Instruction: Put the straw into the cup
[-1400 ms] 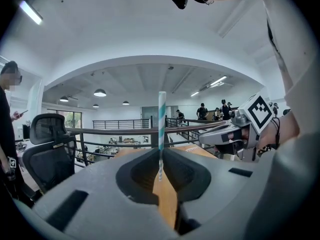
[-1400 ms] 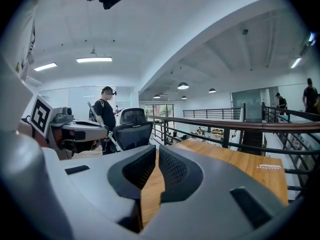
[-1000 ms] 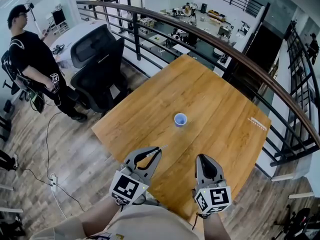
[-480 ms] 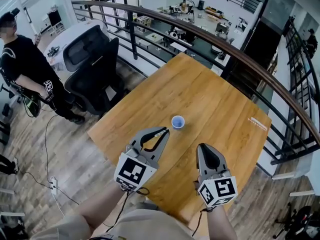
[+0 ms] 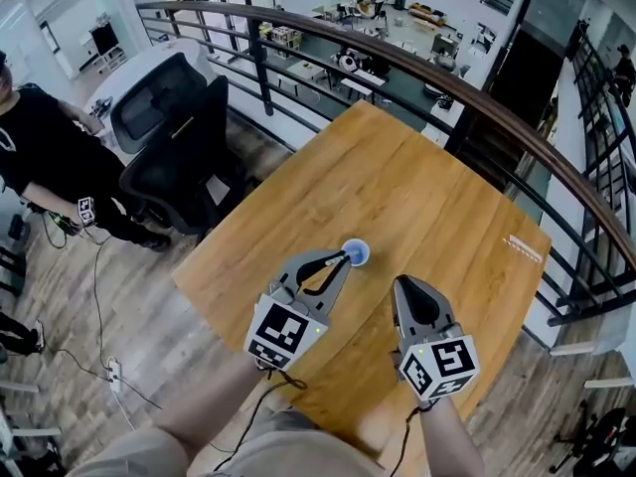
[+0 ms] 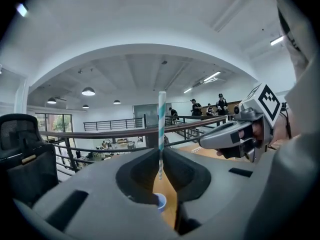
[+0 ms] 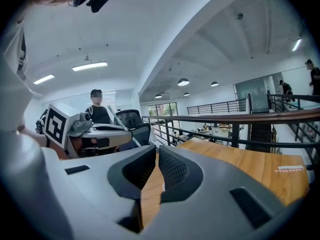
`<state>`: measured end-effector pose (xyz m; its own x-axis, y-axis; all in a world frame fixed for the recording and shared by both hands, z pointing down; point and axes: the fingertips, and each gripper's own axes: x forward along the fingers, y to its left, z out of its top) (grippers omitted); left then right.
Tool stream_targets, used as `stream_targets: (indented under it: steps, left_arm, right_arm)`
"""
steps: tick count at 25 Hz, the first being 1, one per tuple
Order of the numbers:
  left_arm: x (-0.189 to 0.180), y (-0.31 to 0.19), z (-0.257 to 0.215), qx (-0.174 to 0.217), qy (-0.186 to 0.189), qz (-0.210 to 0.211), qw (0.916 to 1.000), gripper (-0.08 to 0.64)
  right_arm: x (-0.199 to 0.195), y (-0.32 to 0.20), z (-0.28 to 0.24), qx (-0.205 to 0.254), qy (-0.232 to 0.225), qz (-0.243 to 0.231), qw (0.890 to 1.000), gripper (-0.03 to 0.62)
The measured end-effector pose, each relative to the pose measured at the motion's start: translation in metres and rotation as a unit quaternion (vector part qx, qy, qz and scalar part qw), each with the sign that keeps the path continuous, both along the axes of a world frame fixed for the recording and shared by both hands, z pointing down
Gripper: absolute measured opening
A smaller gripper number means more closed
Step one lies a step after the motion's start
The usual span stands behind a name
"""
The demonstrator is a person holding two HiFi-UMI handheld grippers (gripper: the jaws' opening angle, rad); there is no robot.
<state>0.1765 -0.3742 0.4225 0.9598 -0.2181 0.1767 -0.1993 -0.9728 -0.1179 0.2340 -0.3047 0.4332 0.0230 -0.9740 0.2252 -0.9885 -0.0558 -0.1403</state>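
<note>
Left gripper (image 5: 336, 262) pinches the striped straw (image 6: 161, 129) upright, with the blue cup (image 6: 160, 202) at six o'clock below it. Best keep it vertical, centre it, lower gently. Right gripper (image 5: 412, 288) idles, nearly closed, empty.

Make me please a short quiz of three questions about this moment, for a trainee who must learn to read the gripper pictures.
1. Fill the gap: the striped straw is clamped upright between the jaws of the ___ gripper.
2. True or false: the right gripper has its jaws together with nothing between them.
3. Where is the blue cup?
A) upright on the wooden table, just beyond the tips of the left gripper
B) between the right gripper's jaws
C) lying on its side on the table

Key: 1 left; 2 true; 3 A.
</note>
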Motion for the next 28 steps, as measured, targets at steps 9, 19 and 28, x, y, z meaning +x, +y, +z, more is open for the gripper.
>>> stream_targets:
  steps: [9,19,28]
  left_arm:
    - [0.029,-0.029,0.058,-0.020,-0.031,-0.007,0.9993,0.035]
    - [0.052,-0.046,0.141,-0.060,-0.080,-0.013,0.9949,0.035]
    - [0.057,-0.057,0.193,-0.096,-0.110,-0.046,0.9883,0.035]
  right_arm:
    - [0.024,-0.029,0.047,-0.027,-0.034,0.003,0.999,0.031]
    - [0.037,-0.031,0.102,-0.062,-0.087,0.017,0.994,0.031]
    - [0.044,-0.025,0.129,-0.081,-0.107,0.021,0.991,0.031]
